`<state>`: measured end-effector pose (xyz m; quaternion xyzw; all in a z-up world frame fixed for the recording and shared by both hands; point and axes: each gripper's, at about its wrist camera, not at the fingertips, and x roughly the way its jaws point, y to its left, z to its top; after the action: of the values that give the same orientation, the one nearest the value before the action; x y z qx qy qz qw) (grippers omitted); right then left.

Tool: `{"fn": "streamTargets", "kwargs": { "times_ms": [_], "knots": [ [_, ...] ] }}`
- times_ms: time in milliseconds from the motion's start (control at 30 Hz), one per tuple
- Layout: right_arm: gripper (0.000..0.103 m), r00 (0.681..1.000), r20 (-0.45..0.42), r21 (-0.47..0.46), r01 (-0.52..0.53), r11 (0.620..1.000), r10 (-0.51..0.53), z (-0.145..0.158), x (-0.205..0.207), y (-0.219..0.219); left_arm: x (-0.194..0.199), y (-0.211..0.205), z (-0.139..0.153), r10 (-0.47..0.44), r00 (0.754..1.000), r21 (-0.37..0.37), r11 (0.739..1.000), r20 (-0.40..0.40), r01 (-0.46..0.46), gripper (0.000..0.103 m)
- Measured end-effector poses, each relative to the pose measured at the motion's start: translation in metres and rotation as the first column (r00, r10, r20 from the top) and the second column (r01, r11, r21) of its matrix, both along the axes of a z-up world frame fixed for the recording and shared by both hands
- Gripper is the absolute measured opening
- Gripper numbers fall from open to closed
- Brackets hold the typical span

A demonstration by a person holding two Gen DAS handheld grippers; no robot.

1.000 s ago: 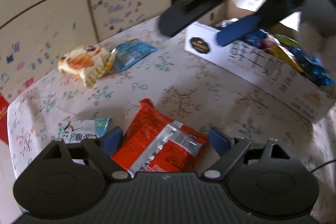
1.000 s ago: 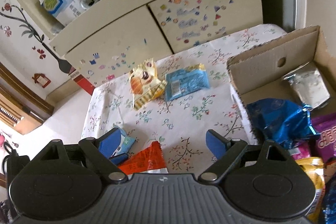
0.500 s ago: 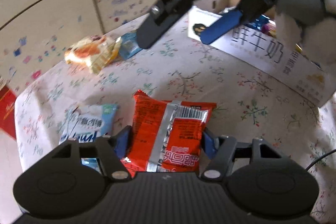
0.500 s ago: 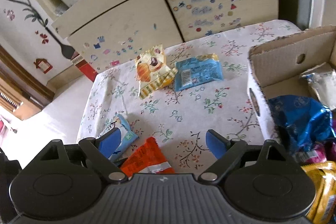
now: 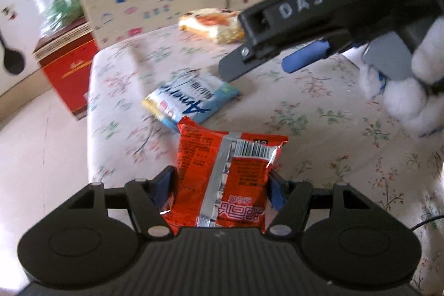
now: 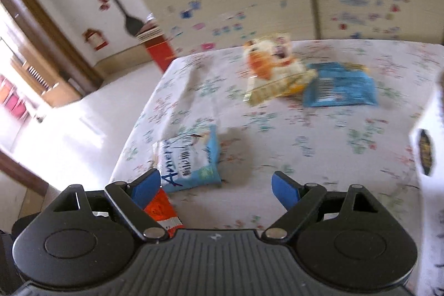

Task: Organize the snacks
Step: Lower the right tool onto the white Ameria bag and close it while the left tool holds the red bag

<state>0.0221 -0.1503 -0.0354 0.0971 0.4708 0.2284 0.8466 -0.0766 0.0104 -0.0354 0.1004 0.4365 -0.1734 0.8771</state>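
Note:
My left gripper is shut on a red snack packet, its blue pads pressing on both sides of the packet, which stands up over the floral tablecloth. A corner of the same red packet shows low in the right wrist view. My right gripper is open and holds nothing; it hangs just above a white-and-blue packet. In the left wrist view that right gripper reaches in from the upper right, over the white-and-blue packet. A yellow-orange packet and a blue packet lie at the far side.
A white cardboard box stands at the right edge of the table. A red box sits on the floor past the table's left edge. A white-gloved hand holds the right gripper. Cupboard doors with stickers stand behind the table.
My left jaws have closed on the red packet, and both views have swung left. The right gripper has come away from the box and lower, to the white-and-blue packet.

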Motion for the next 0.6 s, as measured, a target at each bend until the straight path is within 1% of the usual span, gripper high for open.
{"fn": "streamTargets", "kwargs": {
  "times_ms": [67,200,267,367,533,600],
  "knots": [
    [0.092,0.999,0.022,-0.013,-0.035,0.999,0.035,-0.003,0.002,0.011,-0.004,0.001,0.0,0.007,1.0,-0.002,1.0,0.001,-0.007,0.067],
    [0.091,0.993,0.068,-0.048,-0.093,0.994,0.096,-0.006,0.008,0.031,-0.007,-0.001,-0.002,0.015,1.0,0.018,1.0,0.009,-0.016,0.067],
    [0.09,0.988,0.091,-0.052,-0.117,0.992,0.121,-0.007,0.011,0.038,-0.005,0.001,-0.001,0.036,0.999,0.011,0.999,0.0,-0.036,0.067],
    [0.089,0.981,0.131,-0.047,-0.14,0.989,0.145,-0.006,0.018,0.044,0.001,0.007,-0.004,0.078,0.997,0.002,0.997,-0.011,-0.078,0.067],
    [0.086,0.978,0.144,-0.005,-0.149,0.989,0.148,-0.01,0.035,0.05,0.009,0.017,-0.005,0.164,0.986,-0.021,0.986,-0.028,-0.165,0.068],
    [0.085,0.974,0.159,-0.004,-0.166,0.986,0.164,-0.012,0.038,0.054,0.011,0.019,-0.006,0.18,0.983,-0.028,0.983,-0.03,-0.181,0.069]
  ]
}}
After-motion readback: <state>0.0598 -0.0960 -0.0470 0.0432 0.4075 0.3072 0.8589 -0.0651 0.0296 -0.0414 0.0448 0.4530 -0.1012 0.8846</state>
